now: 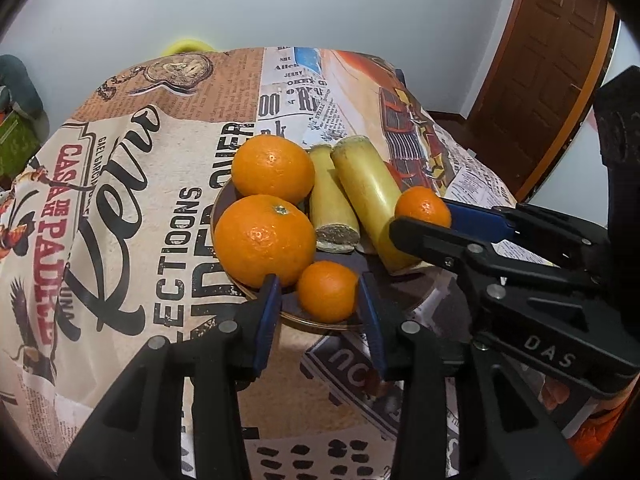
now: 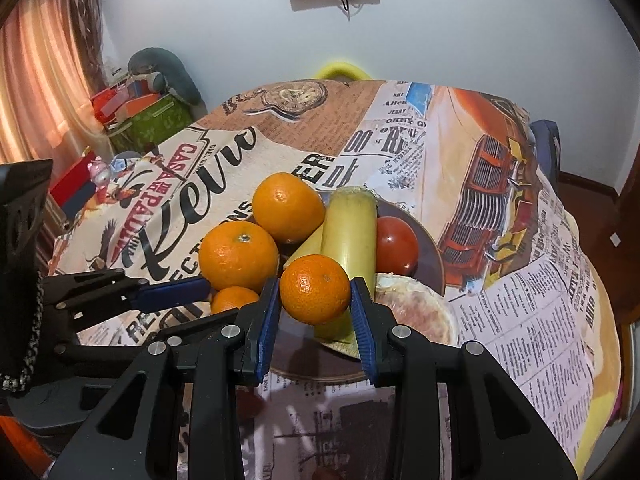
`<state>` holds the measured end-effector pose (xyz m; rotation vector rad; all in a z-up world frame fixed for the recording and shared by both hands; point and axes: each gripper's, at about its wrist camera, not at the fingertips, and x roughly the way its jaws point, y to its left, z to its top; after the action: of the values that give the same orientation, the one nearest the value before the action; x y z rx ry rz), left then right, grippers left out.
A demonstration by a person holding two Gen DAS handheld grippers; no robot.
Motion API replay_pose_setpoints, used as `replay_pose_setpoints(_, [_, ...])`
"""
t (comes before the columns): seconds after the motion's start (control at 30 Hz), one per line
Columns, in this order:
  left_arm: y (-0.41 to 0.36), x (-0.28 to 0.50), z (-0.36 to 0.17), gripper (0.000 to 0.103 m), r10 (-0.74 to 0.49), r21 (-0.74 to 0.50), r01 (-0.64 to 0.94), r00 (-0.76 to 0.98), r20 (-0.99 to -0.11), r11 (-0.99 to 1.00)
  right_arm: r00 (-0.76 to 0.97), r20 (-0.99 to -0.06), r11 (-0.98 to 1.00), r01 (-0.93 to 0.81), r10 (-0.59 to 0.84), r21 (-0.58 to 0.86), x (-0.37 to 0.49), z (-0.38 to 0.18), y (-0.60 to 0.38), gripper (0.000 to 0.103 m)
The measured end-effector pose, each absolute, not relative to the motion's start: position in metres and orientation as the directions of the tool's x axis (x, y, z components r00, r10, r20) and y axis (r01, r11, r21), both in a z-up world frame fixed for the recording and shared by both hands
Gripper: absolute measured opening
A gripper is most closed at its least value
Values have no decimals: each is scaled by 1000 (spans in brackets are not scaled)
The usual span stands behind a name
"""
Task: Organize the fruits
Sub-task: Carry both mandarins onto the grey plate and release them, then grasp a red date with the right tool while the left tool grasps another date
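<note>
A dark plate [image 1: 320, 322] with a gold rim holds two large oranges [image 1: 264, 240], two yellow-green cane pieces [image 1: 366, 188] and small oranges. My left gripper [image 1: 318, 292] is open, its blue pads on either side of a small orange [image 1: 327, 291] lying on the plate's near edge, pads apart from it. My right gripper [image 2: 315, 292] is shut on another small orange [image 2: 315, 289] and holds it over the plate [image 2: 434, 256]; it also shows in the left wrist view [image 1: 422, 206]. A red tomato [image 2: 396, 245] lies behind the cane [image 2: 350, 232].
The plate sits on a table under a newspaper-print cloth [image 1: 132, 184]. A pale round peeled fruit [image 2: 416, 312] lies on the plate's right. A green box [image 2: 154, 124] and clutter stand beyond the table's left; a wooden door [image 1: 548, 60] is at the right.
</note>
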<state>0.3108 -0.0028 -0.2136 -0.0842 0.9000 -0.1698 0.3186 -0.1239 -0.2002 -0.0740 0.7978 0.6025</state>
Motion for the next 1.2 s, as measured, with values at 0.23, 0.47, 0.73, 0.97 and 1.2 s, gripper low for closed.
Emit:
replay_pose_setpoints(0.23, [-1, 308, -213, 40, -185, -152, 106, 611, -770, 983, 549, -685, 835, -525, 479, 163, 319, -197, -127, 38])
replay_pose_setpoints(0.47, [-1, 296, -201, 41, -168, -133, 102, 624, -763, 986, 573, -671, 840, -524, 471, 141, 309, -183, -133, 38])
replay_pose_setpoints(0.73, [1, 268, -176, 41, -165, -133, 98, 650, -742, 986, 598, -665, 855, -503, 449, 125, 282, -169, -151, 38])
replay_pose_setpoints(0.97, [0, 239, -156, 45, -149, -119, 91, 675, -723, 989, 604, -672, 864, -490, 429, 112, 254, -166, -165, 38])
replay_pose_setpoints(1.2, [-2, 220, -154, 57, -131, -98, 87, 677, -724, 991, 581, -705, 870, -482, 406, 104, 235, -180, -175, 38])
